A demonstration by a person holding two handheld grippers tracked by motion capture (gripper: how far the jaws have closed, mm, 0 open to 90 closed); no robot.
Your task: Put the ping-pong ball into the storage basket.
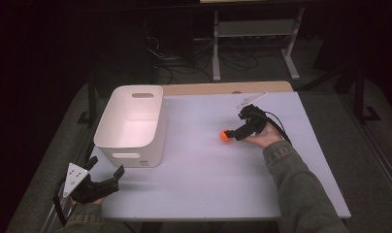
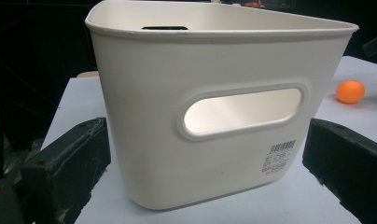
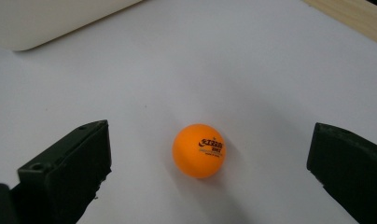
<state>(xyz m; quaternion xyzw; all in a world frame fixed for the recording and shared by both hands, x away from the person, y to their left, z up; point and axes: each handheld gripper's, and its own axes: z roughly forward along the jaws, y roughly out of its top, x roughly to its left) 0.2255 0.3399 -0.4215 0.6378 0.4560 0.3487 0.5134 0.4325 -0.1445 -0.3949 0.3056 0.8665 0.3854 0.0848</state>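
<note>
The right gripper point(image 3: 210, 186) is held low over the table point(image 1: 208, 179), jaws spread wide with the ball point(image 3: 198, 150) lying free between them, untouched. The left gripper point(image 2: 200, 186), jaws likewise spread, is rested near the table's corner, facing the bin point(image 2: 214, 116). A likely fault is judged to be the ball rolling away, if one jaw meets it first. The ball is smooth, hard, orange and printed; the bin is matt white plastic, round-cornered, with slotted handles.

Your small, round orange plastic ping-pong ball point(image 3: 199, 150) is sitting on the white desk point(image 3: 252, 70), its dark printed logo facing up.
</note>
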